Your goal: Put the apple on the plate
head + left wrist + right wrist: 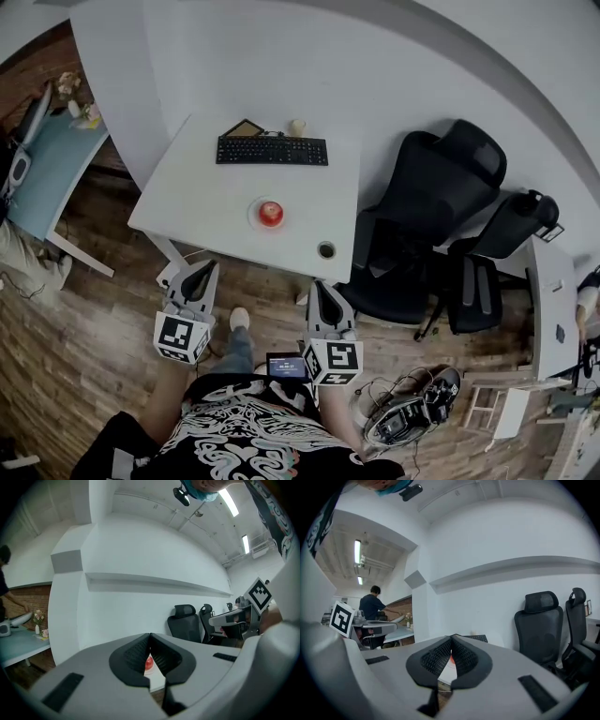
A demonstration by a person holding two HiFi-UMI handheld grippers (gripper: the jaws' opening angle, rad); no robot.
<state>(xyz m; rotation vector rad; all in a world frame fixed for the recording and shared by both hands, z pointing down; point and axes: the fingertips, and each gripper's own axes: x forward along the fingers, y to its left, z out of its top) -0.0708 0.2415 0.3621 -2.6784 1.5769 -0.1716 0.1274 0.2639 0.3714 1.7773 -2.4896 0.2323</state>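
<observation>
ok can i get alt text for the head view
A red apple sits on a plate on a white table, seen from above, with a keyboard behind it. Nearer the camera, a person stands back from the table holding the left gripper and right gripper, both shut and empty, over a wood floor; black chairs stand at the right.

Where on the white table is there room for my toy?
Left of the plate, in front of the keyboard, the table is bare. Right of the apple, between keyboard and the small round cup, is free. The back edge is crowded.
</observation>
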